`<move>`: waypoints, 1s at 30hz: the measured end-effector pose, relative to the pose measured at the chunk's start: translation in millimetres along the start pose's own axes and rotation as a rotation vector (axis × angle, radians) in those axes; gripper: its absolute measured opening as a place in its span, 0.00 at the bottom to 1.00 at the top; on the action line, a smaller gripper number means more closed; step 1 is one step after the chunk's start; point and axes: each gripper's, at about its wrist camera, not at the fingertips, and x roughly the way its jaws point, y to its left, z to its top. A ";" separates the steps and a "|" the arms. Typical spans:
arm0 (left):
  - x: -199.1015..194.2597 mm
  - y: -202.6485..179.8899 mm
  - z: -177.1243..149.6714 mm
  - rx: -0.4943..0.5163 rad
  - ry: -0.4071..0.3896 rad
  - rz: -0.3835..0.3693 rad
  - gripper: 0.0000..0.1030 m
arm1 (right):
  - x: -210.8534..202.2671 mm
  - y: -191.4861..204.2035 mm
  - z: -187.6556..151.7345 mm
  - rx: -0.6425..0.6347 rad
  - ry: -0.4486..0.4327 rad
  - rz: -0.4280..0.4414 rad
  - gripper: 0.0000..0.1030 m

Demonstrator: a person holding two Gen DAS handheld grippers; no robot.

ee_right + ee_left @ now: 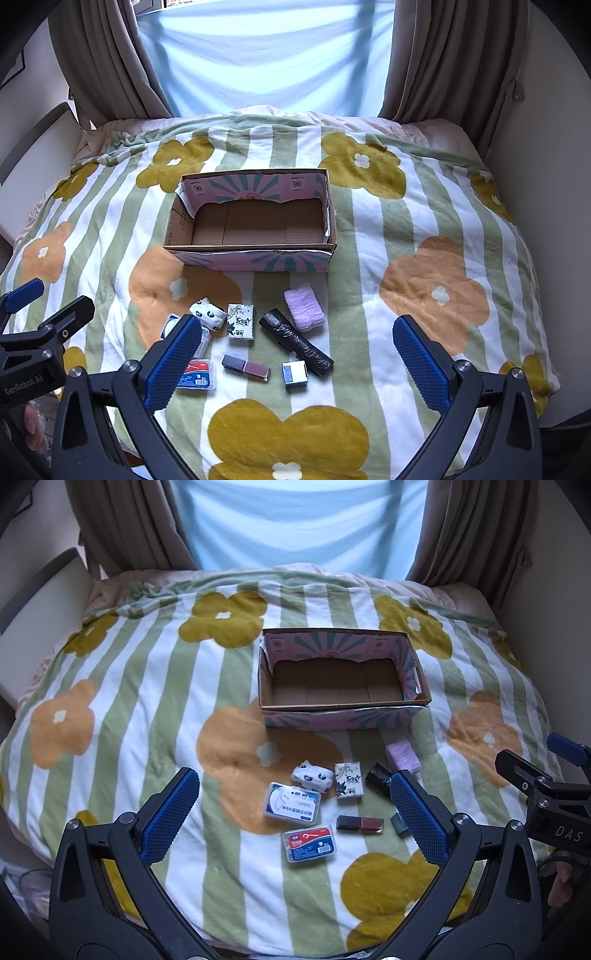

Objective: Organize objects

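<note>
Progress looks to be at 0: your cardboard box (255,225) sits near the middle of the blanket (424,229) with a bare brown floor, nothing in it that either view shows. All 8 small things lie on the blanket in a loose cluster between the box and the near edge. Closest to the box is the pink pad (304,307); beside it runs the black bag roll (295,341), angled toward the near edge. To their left lie the printed tissue pack (241,321) and the panda-print bundle (207,313), touching or nearly so. Nearer you are the white floss case (291,805), the red-labelled floss case (310,843), the dark lipstick (246,367) and the small blue-green box (294,373). Your left gripper (295,819) hangs over the cluster with its fingers spread wide and nothing between them; your right gripper (295,363) is likewise released and empty, framing the same group from the right. I judge that every item remains to be carried into the box, so the whole job lies ahead. The rigid cases and lipstick should pinch cleanly; the soft bundle and pad will squash, and the blanket may bunch under low fingers.
</note>
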 end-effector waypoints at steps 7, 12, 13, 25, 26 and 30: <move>-0.1 3.1 0.0 -0.012 0.004 0.004 0.99 | -0.4 -0.2 -0.3 0.000 -0.001 0.001 0.99; -2.1 4.8 -0.1 -0.003 -0.005 0.014 0.99 | -0.3 -0.1 -0.2 0.000 -0.001 0.000 0.99; -2.0 4.8 -0.1 -0.003 -0.004 0.014 0.99 | -0.5 -0.2 -0.4 0.000 -0.002 0.001 0.99; -3.2 10.2 -2.1 -0.015 0.003 -0.021 0.99 | -0.2 -0.1 -0.1 0.002 0.003 0.004 0.99; -3.2 10.1 -2.2 -0.016 0.003 -0.022 0.99 | 0.0 0.0 0.1 0.003 0.004 0.003 0.99; -1.2 12.3 -4.8 -0.010 0.010 -0.018 0.99 | 0.4 0.7 -0.6 0.001 -0.003 0.011 0.99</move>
